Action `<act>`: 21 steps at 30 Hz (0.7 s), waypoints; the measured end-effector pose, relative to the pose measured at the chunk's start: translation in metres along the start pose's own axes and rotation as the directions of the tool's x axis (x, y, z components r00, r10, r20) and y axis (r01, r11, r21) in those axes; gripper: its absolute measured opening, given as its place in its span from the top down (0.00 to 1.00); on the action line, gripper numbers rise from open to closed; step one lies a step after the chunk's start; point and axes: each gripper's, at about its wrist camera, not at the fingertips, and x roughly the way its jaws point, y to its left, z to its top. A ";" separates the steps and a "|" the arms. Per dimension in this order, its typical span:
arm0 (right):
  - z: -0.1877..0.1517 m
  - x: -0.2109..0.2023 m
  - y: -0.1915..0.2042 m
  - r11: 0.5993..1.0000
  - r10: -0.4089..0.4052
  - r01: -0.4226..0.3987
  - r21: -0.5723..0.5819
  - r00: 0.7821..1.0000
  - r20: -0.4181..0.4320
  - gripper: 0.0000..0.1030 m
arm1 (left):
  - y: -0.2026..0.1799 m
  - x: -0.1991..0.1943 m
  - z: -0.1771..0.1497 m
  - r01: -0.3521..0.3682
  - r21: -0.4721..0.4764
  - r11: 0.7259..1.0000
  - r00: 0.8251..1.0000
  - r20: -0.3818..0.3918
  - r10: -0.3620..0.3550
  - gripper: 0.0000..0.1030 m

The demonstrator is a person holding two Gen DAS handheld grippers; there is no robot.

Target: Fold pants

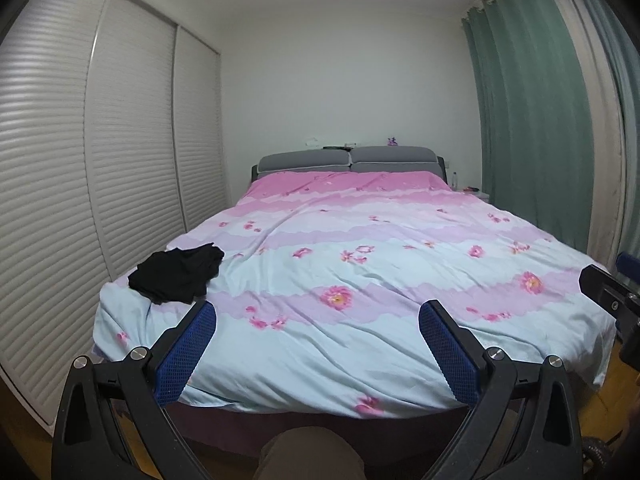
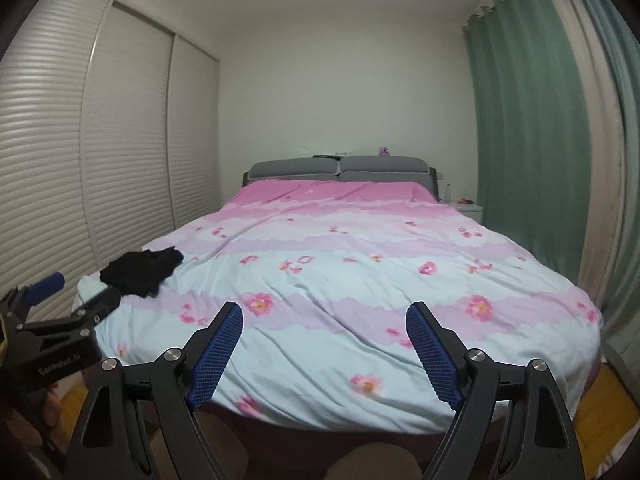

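Pants (image 1: 178, 276) bunched black on bed (image 1: 360, 280) near its left corner, ahead-left of left gripper (image 1: 317, 312), well left of right gripper (image 2: 324, 312), both wide apart, empty.

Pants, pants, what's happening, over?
Left gripper open, right gripper open, both empty. Pants heaped on bed, near left corner, untouched. Nothing in the way.

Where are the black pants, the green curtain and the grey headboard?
black pants (image 1: 178, 278), left wrist view, middle of the crumpled heap
green curtain (image 1: 528, 120), left wrist view, middle folds
grey headboard (image 2: 296, 168), right wrist view, left cushion
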 end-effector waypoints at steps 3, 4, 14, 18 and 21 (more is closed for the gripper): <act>-0.004 -0.009 -0.003 1.000 -0.016 0.016 -0.017 1.000 0.024 0.14 | -0.005 -0.004 -0.001 -0.002 -0.001 1.000 1.000 0.007 0.002 0.00; -0.006 -0.009 -0.004 1.000 -0.014 0.014 -0.011 1.000 0.027 0.14 | -0.007 -0.005 -0.002 0.000 -0.005 1.000 1.000 0.004 0.000 0.00; -0.016 -0.001 -0.011 1.000 -0.008 0.008 0.011 1.000 -0.002 0.14 | -0.014 -0.001 -0.010 -0.002 0.010 1.000 1.000 -0.015 0.002 0.00; -0.019 0.001 -0.012 1.000 -0.013 0.013 0.013 1.000 -0.007 0.14 | -0.015 0.000 -0.009 -0.006 0.016 1.000 1.000 -0.012 0.006 0.00; -0.019 0.000 -0.013 1.000 -0.014 0.014 0.014 1.000 -0.006 0.14 | -0.017 -0.001 -0.009 -0.011 0.018 1.000 1.000 -0.012 0.012 0.00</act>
